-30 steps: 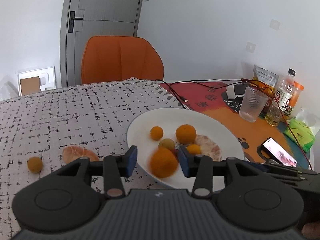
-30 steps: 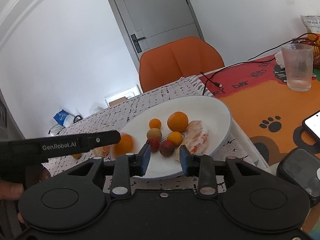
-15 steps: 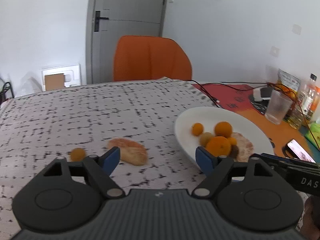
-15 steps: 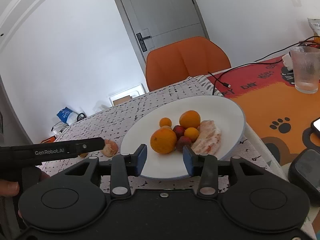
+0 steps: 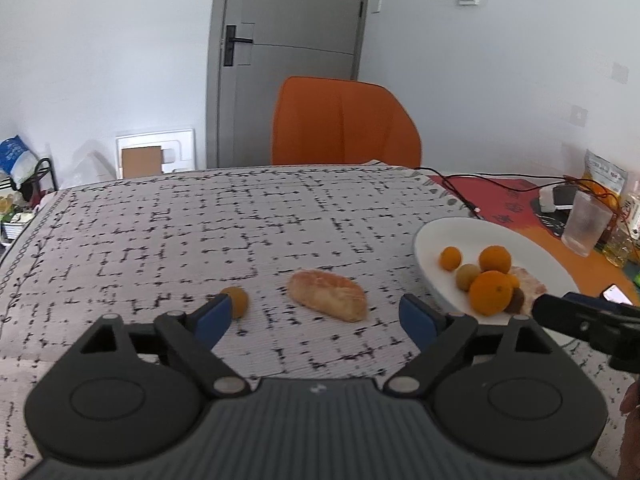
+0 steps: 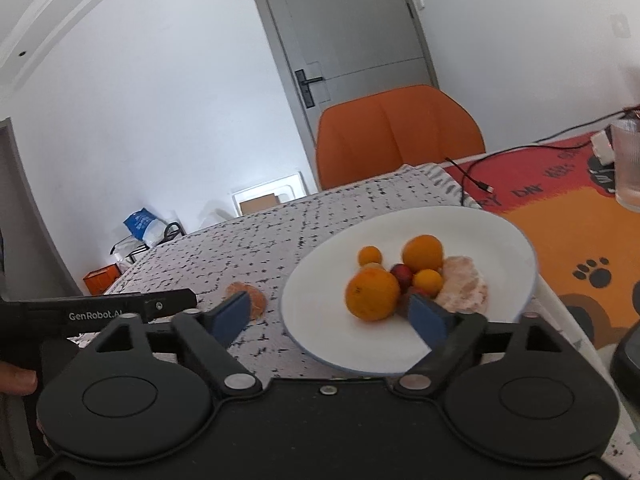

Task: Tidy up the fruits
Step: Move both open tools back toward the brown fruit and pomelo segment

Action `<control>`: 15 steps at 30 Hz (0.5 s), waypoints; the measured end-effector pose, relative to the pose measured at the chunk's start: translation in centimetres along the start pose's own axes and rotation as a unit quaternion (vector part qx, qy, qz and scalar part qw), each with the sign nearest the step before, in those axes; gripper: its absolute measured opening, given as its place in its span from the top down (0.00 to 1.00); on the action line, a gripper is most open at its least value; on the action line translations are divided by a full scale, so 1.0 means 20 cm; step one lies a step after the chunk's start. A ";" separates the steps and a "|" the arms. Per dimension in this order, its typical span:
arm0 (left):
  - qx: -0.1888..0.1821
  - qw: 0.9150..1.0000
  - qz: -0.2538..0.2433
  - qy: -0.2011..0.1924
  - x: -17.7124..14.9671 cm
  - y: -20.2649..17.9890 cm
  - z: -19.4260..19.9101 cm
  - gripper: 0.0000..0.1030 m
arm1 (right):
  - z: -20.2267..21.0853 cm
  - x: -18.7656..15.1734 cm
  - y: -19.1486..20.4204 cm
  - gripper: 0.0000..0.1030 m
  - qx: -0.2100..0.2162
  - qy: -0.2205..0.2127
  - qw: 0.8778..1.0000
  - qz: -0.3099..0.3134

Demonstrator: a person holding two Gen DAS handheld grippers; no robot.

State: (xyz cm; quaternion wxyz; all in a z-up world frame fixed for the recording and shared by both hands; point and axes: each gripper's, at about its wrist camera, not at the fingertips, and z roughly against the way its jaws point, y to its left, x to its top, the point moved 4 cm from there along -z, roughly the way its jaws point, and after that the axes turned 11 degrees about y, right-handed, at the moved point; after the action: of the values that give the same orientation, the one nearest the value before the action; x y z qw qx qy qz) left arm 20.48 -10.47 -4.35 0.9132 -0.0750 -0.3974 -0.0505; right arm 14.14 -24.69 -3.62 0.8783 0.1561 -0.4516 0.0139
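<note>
A white plate (image 6: 320,280) (image 5: 536,252) holds several fruits: a large orange (image 6: 372,295) (image 5: 490,293) at the front, a second orange (image 6: 422,253), small kumquats, a red fruit and a peeled citrus piece (image 6: 464,289). Left of the plate, on the patterned cloth, lie another peeled citrus piece (image 5: 328,295) (image 6: 256,301) and a small kumquat (image 5: 237,300). My left gripper (image 5: 316,318) hovers before that piece, its jaws opening wide with nothing held. My right gripper (image 6: 332,316) stands at the plate's near rim, jaws also opening, empty; the large orange sits beyond them.
An orange chair (image 5: 344,124) stands behind the table. To the right are a ribbed glass (image 5: 586,224), bottles, a black cable (image 5: 480,184), a phone (image 5: 618,295) and an orange paw-print mat (image 6: 580,248). The cloth (image 5: 200,232) stretches left and back.
The large orange left my left gripper and now rests on the plate. Both grippers opened wide. The left one swung left to face the peeled citrus piece; the right one eased back.
</note>
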 end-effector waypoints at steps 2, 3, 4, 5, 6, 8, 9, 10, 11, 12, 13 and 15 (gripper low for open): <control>0.004 1.000 0.004 -0.001 0.00 0.03 0.00 0.10 | -0.01 0.00 0.02 0.06 0.001 -0.002 1.000 0.005; 0.006 1.000 0.005 -0.001 -0.01 0.04 0.00 0.09 | -0.01 0.01 0.03 0.03 0.001 -0.002 1.000 0.007; 0.007 1.000 0.005 0.000 -0.01 0.06 0.00 0.07 | -0.01 0.01 0.05 0.00 0.002 -0.003 1.000 0.009; 0.009 1.000 0.006 0.002 -0.01 0.07 0.00 0.07 | -0.01 0.01 0.05 0.00 0.003 -0.004 1.000 0.011; 0.009 1.000 0.006 0.004 -0.01 0.08 0.00 0.06 | -0.02 0.01 0.06 0.00 0.005 -0.006 1.000 0.013; 0.006 1.000 0.011 0.008 -0.02 0.11 0.00 0.06 | -0.03 0.02 0.08 0.00 0.005 -0.006 1.000 0.016; 0.003 1.000 0.015 0.007 -0.02 0.13 0.00 0.06 | -0.04 0.03 0.09 0.00 0.004 -0.005 1.000 0.018; 0.001 1.000 0.020 0.005 -0.02 0.15 0.01 0.05 | -0.04 0.03 0.10 0.00 0.005 -0.004 1.000 0.020; -0.001 1.000 0.024 0.003 -0.02 0.16 0.02 0.05 | -0.05 0.03 0.11 0.00 0.006 -0.003 1.000 0.022; -0.001 1.000 0.027 0.000 -0.02 0.18 0.03 0.05 | -0.05 0.04 0.13 0.00 0.007 -0.003 1.000 0.024; 0.001 1.000 0.030 -0.001 -0.03 0.19 0.03 0.04 | -0.06 0.04 0.13 0.00 0.007 -0.003 1.000 0.025; 0.005 0.999 0.035 0.000 -0.02 0.22 0.03 0.04 | -0.07 0.04 0.16 0.00 0.008 -0.001 1.000 0.029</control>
State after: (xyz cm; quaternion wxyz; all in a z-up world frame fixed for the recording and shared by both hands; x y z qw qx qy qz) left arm 20.46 -5.97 -4.78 0.9147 -0.0847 -0.3947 -0.0165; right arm 15.27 -21.41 -2.92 0.8760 0.1505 -0.4563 0.0428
